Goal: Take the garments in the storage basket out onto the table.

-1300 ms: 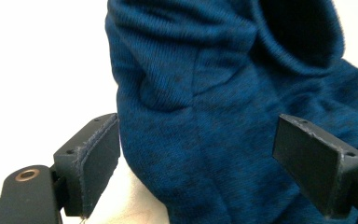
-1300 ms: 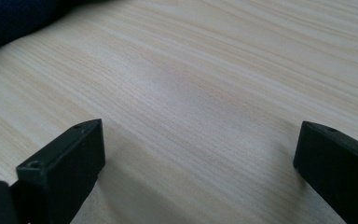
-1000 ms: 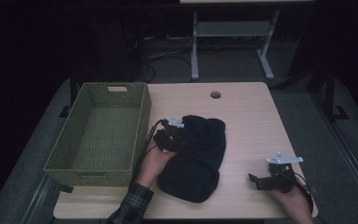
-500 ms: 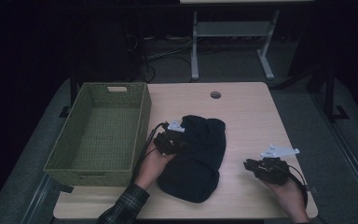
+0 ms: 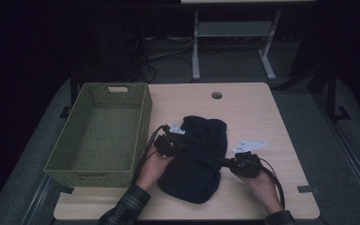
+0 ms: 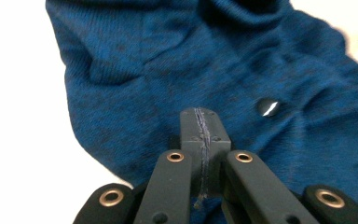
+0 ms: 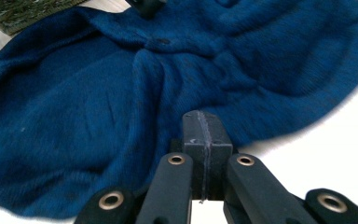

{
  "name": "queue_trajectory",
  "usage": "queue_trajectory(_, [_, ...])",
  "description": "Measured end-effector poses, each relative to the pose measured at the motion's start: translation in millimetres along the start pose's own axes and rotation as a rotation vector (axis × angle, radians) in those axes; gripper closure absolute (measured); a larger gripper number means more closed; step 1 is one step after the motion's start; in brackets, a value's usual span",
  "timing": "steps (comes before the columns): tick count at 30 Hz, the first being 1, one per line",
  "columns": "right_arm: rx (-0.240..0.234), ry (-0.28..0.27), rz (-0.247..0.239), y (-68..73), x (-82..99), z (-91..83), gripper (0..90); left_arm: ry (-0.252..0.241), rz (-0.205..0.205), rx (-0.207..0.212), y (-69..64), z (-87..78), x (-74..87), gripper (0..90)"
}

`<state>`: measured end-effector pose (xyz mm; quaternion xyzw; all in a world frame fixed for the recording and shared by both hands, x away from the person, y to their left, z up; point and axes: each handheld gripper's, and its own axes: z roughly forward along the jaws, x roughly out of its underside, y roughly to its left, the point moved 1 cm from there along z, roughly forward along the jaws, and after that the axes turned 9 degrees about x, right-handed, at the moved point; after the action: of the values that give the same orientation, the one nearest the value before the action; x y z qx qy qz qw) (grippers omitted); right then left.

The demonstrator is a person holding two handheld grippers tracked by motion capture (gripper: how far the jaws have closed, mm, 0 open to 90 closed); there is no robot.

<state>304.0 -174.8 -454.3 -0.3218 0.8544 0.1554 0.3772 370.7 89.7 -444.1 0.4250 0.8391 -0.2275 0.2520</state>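
On the table [image 5: 262, 108] beside the basket [image 5: 101, 126] lies the blue sweater [image 5: 194, 154], soft, light and floppy, best pinched at its edges, where the left gripper [image 6: 200, 122] and right gripper [image 7: 201, 125] each stand closed, seemingly nipping cloth.

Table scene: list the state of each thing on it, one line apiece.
Blue garment: crumpled in a heap on the table, outside the basket.
Green basket: upright, empty.
Left gripper: jaws closed at the garment's left edge.
Right gripper: jaws closed at its right edge.
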Motion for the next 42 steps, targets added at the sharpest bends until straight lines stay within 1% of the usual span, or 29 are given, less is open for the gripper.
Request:
queue_trajectory(2, [-0.006, 0.012, -0.008, 2.8, -2.1, 8.0, 89.9, 0.012, -0.006, -0.004, 1.5, 3.5, 1.5, 89.6])
queue_trajectory(4, [-0.021, 0.023, -0.012, 5.5, -2.9, 15.7, 89.9, 0.033, -0.007, -0.010, 1.8, 7.2, 2.7, 89.7])
queue_trajectory(6, [-0.029, 0.048, -0.027, 8.3, -2.7, 23.3, 89.9, 0.057, -0.006, -0.013, 2.7, 10.9, 4.2, 89.7])
queue_trajectory(9, [-0.015, 0.088, -0.054, 9.7, -0.3, 31.5, 90.0, 0.057, -0.014, -0.006, 3.1, 13.7, 6.3, 89.7])
queue_trajectory(10, [-0.018, 0.087, -0.051, 9.0, -0.1, 31.5, 90.0, 0.063, -0.010, -0.003, 2.6, 13.6, 6.2, 89.7])
queue_trajectory(12, [-0.005, 0.099, -0.066, 7.0, -0.3, 30.1, 90.0, 0.066, -0.007, 0.005, 0.8, 15.1, 6.9, 89.8])
queue_trajectory(15, [0.010, 0.104, -0.070, 2.9, 0.2, 28.8, 90.0, 0.072, -0.001, 0.017, -1.5, 15.4, 6.9, 89.8])
queue_trajectory(20, [0.050, 0.110, -0.064, -5.2, 1.3, 26.3, 90.0, 0.061, -0.008, 0.074, -7.4, 18.4, 7.1, 89.8])
queue_trajectory(21, [0.057, 0.109, -0.059, -8.0, 2.0, 25.6, 90.0, 0.061, -0.005, 0.076, -8.7, 19.0, 6.8, 89.8])
queue_trajectory(23, [0.067, 0.111, -0.048, -12.5, 2.5, 24.6, 90.0, 0.056, -0.005, 0.100, -12.5, 21.4, 5.9, 89.7])
queue_trajectory(25, [0.085, 0.119, -0.041, -18.7, 2.2, 23.9, 90.0, 0.057, 0.008, 0.106, -16.4, 23.3, 4.8, 89.8])
queue_trajectory(27, [0.113, 0.126, -0.053, -24.1, 1.0, 23.9, 90.0, 0.049, 0.008, 0.112, -19.8, 25.3, 4.1, 89.7])
queue_trajectory(28, [0.121, 0.125, -0.056, -26.6, 0.8, 24.3, 90.0, 0.058, 0.016, 0.115, -20.7, 25.5, 3.7, 89.7])
queue_trajectory(31, [0.122, 0.121, -0.038, -34.4, 0.5, 25.1, 90.0, 0.053, 0.020, 0.117, -21.5, 26.5, 3.4, 89.7])
queue_trajectory(32, [0.120, 0.120, -0.030, -35.1, 0.7, 24.6, 89.9, 0.050, 0.015, 0.123, -20.8, 26.5, 3.6, 89.7])
queue_trajectory(33, [0.128, 0.116, -0.036, -34.8, 0.5, 22.6, 89.9, 0.040, 0.003, 0.126, -21.0, 26.9, 3.9, 89.8])
queue_trajectory(34, [0.124, 0.107, -0.039, -34.3, 0.1, 19.8, 89.9, 0.038, -0.001, 0.130, -20.2, 26.6, 4.2, 89.7])
queue_trajectory(35, [0.107, 0.087, -0.025, -33.4, -0.8, 13.0, 89.9, 0.037, -0.001, 0.129, -20.2, 26.5, 4.3, 89.7])
queue_trajectory(36, [0.100, 0.074, -0.016, -32.7, -1.4, 8.4, 89.9, 0.040, 0.009, 0.125, -20.4, 25.2, 3.8, 89.7])
queue_trajectory(37, [0.101, 0.056, -0.017, -31.6, -1.8, 0.1, 89.9, 0.038, 0.011, 0.129, -20.3, 24.0, 3.0, 89.7])
queue_trajectory(38, [0.101, 0.049, -0.017, -30.6, -1.3, -5.0, 89.9, 0.021, 0.005, 0.131, -21.1, 22.6, 1.8, 89.7])
queue_trajectory(40, [0.090, 0.028, -0.011, -28.7, 2.4, -17.9, 89.9, -0.004, 0.008, 0.148, -25.1, 18.5, -1.1, 89.7])
queue_trajectory(42, [0.080, 0.014, -0.003, -26.8, 7.7, -26.6, 89.9, -0.019, 0.024, 0.167, -33.1, 17.6, -4.4, 89.7])
